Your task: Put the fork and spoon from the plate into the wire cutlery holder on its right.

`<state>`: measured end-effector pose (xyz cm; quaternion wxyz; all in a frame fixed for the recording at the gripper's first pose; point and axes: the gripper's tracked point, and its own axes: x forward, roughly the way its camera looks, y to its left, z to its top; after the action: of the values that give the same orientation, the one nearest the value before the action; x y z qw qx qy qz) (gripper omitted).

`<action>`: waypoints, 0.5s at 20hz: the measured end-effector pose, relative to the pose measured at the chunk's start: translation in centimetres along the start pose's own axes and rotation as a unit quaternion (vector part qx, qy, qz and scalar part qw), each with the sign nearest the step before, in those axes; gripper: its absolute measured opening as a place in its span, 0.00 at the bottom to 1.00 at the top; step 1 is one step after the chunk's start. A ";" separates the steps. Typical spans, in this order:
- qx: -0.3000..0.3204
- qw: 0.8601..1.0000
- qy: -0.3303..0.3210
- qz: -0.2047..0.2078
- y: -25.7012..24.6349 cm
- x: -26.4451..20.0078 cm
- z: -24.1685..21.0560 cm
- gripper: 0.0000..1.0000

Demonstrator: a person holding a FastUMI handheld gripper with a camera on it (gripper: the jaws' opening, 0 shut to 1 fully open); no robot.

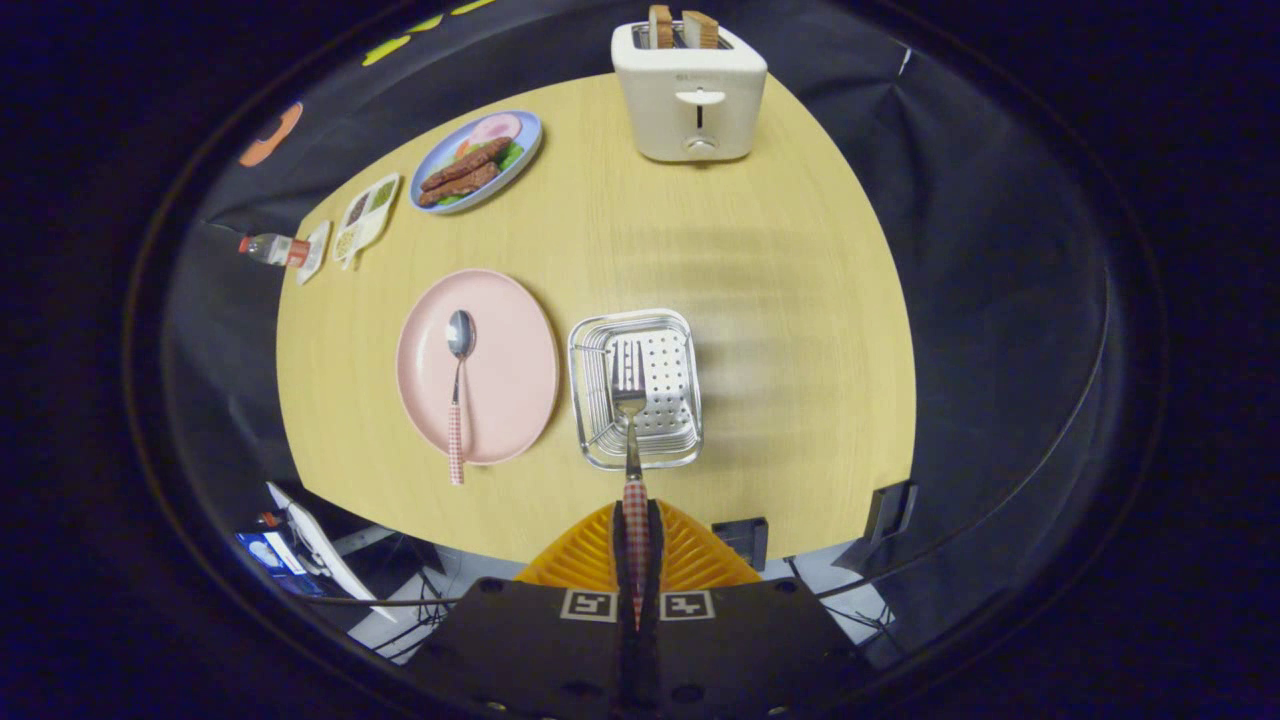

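Gripper point(637, 545): fingers are pressing together on the fork's checked handle.
Fork point(630, 400): sticking out ahead of the jaws, tines over the wire cutlery holder point(590, 420); whether they are touching it, I cannot tell.
Spoon point(458, 385): lying on the pink plate point(510, 370), ahead-left of the jaws.
Beyond: toaster point(690, 95) holding bread, food plate point(478, 160), both sitting well apart.

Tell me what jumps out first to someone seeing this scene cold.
The fork stands out: the tongs are shut on its checked handle, its tines out over the wire holder just ahead. Beside the holder, the spoon lies on the pink plate. Beyond them, at the table's far edge, a white toaster holds two slices of bread.
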<state>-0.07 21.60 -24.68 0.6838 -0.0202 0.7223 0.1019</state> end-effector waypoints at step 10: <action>0.021 0.998 0.051 -0.032 0.2 2.4 2.9 0.03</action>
<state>2.55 22.51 -27.18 0.6494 -0.0340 0.7570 0.0637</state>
